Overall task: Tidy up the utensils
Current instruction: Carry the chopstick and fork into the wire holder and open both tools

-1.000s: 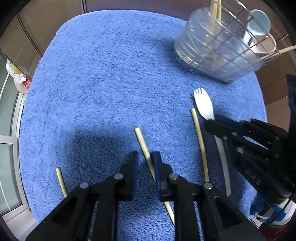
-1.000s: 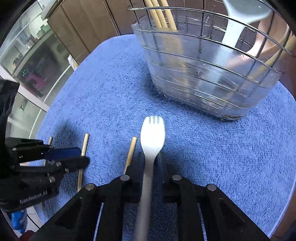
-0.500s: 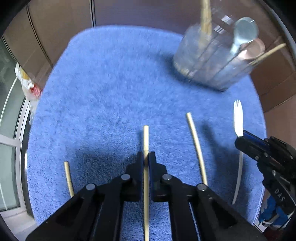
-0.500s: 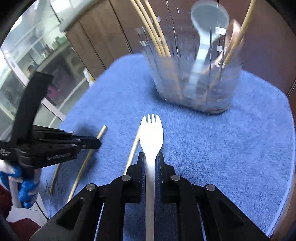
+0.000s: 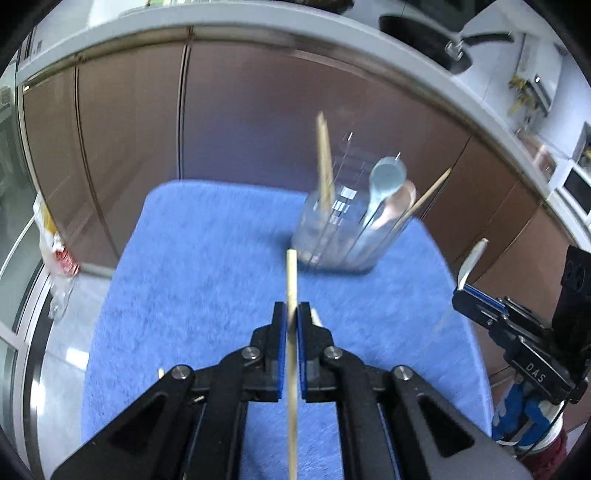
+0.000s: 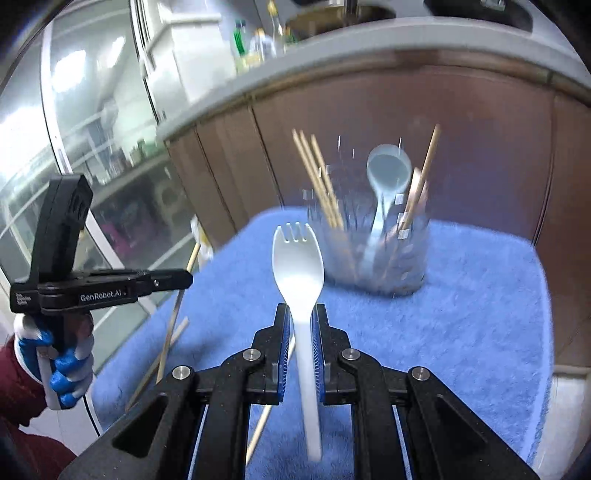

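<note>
My left gripper (image 5: 291, 317) is shut on a wooden chopstick (image 5: 291, 280) and holds it above the blue towel (image 5: 192, 280). My right gripper (image 6: 300, 317) is shut on a white plastic spork (image 6: 298, 266), tines up, also lifted. A clear utensil holder (image 5: 343, 236) stands at the towel's far side, holding chopsticks and spoons; it also shows in the right wrist view (image 6: 373, 251). The left gripper shows at the left of the right wrist view (image 6: 166, 278), and the right gripper at the right of the left wrist view (image 5: 465, 295).
More chopsticks (image 6: 162, 362) lie on the towel's left part. Brown cabinet doors (image 5: 240, 110) stand behind the towel. A plastic bag (image 5: 55, 251) lies on the floor at left. A pan (image 5: 436, 33) sits on the counter above.
Both grippers have risen from the towel and tilted up, the left one carrying its chopstick, the right one the spork. The holder now looks farther off.
</note>
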`<state>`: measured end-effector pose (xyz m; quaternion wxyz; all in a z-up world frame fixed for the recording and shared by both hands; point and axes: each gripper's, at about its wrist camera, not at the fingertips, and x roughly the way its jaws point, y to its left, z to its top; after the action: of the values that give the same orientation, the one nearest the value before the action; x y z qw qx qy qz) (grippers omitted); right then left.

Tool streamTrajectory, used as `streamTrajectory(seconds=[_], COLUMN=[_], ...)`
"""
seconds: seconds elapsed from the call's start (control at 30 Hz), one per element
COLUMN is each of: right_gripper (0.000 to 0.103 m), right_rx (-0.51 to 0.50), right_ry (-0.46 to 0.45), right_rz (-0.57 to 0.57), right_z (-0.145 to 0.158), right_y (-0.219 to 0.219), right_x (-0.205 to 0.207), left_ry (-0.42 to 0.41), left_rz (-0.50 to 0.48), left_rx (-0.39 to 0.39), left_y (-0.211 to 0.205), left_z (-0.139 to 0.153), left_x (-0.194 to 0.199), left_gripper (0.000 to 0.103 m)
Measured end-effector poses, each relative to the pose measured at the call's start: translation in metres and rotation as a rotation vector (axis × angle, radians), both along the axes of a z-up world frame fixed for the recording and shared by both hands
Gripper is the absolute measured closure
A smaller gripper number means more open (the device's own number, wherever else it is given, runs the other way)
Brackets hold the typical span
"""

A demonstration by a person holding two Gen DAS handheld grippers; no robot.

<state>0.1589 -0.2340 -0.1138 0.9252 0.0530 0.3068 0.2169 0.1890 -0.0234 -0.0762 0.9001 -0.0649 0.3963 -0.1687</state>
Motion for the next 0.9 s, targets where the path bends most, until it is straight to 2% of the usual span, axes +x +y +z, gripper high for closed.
streamTrajectory(seconds=[0.03,0.23,0.43,0.5,0.57,0.6,0.63,0.8,0.9], right_gripper=[0.102,0.103,0.103,0.101,0.091,0.074,0.067,0.066,0.066], right_rx=[0.007,0.034,0.048,0.078,0.129,0.140,0.142,0.171,0.133], right_ry=[-0.025,-0.140,-0.144,-0.089,-0.004,0.044,0.088,0.285,0.414], right_rz=[-0.007,-0.027,-0.073,-0.139,-0.193,-0.225,-0.269,-0.353,-0.427], right_z=[0.008,0.044,0.049,0.037,0.020,0.010,-0.001,-0.046,-0.073], right_y=[-0.002,-0.005,-0.019,-0.038,-0.060,-0.070,-0.080,-0.109,-0.115], right_x=[-0.001,0.001,0.006,0.014,0.024,0.029,0.036,0.077,0.114], left_ry=[-0.021,-0.128,-0.156,-0.149,-0.148,-0.148,-0.146,-0.129,-0.121], left_rz=[-0.004,-0.021,-0.030,-0.035,-0.041,-0.044,-0.047,-0.062,-0.068], left_rx=[-0.015,-0.061,-0.099,-0.109,-0.114,-0.115,-0.118,-0.147,-0.162], left_y=[-0.001,-0.005,-0.006,-0.006,-0.007,-0.008,-0.008,-0.008,-0.005], left_z=[0.007,0.047,0.060,0.058,0.057,0.056,0.056,0.046,0.041], left_x=[-0.001,0.000,0.007,0.009,0.011,0.010,0.010,0.014,0.016], left_gripper=[0.098,0.098,0.098,0.098,0.098,0.098,0.098,0.098,0.098])
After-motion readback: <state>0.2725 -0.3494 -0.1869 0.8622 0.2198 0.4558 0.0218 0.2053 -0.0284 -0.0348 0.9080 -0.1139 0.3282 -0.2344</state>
